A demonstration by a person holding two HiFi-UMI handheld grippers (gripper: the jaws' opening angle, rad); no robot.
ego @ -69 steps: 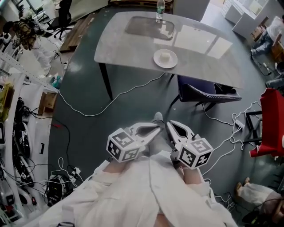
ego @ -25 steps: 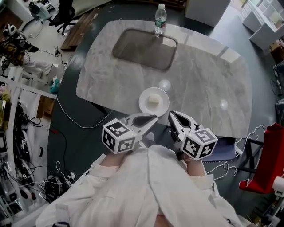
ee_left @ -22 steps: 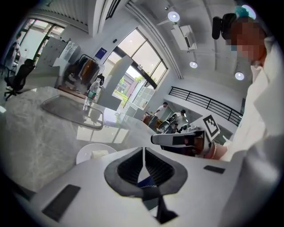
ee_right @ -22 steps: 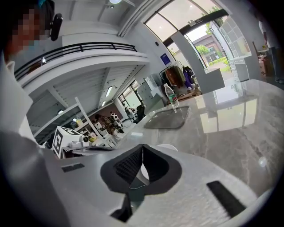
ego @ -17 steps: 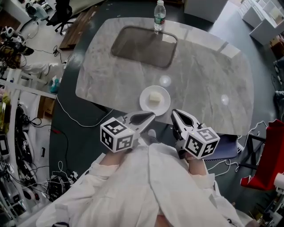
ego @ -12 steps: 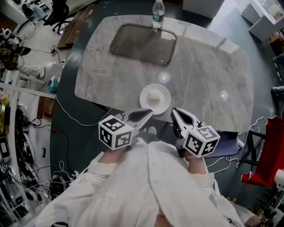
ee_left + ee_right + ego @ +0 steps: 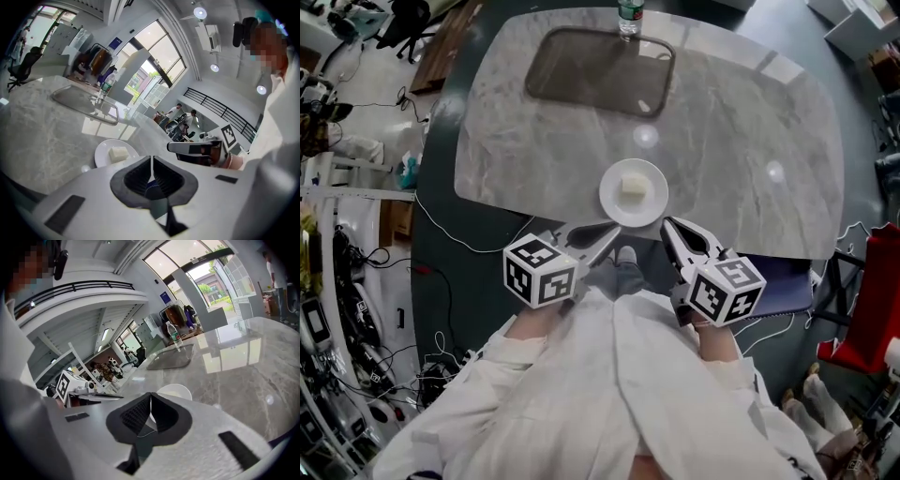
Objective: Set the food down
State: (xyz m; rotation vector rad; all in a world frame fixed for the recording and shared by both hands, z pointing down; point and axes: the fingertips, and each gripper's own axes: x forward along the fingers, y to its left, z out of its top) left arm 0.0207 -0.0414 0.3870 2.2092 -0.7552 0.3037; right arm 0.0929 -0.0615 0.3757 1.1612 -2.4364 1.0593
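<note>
A white plate (image 7: pixel 634 192) with a pale block of food (image 7: pixel 632 187) rests on the near edge of the grey marble table (image 7: pixel 741 141). Both grippers hang just short of that edge, held close to the person's white coat. My left gripper (image 7: pixel 614 232) is shut and empty, its tip below and left of the plate. My right gripper (image 7: pixel 667 225) is shut and empty, below and right of it. In the left gripper view the plate (image 7: pixel 115 152) and food (image 7: pixel 118 153) lie just beyond the closed jaws (image 7: pixel 152 161). The right gripper view shows the plate (image 7: pixel 174 391) past its closed jaws (image 7: pixel 150 401).
A dark tray (image 7: pixel 600 70) and a water bottle (image 7: pixel 628 14) stand at the table's far side. A dark blue chair (image 7: pixel 787 295) sits under the table's right edge, with a red object (image 7: pixel 872 309) beyond. Cables and shelves (image 7: pixel 337 281) fill the floor at left.
The person has walked up to the table, so the plate and table edge now lie right in front of both grippers. Both grippers stayed shut.
</note>
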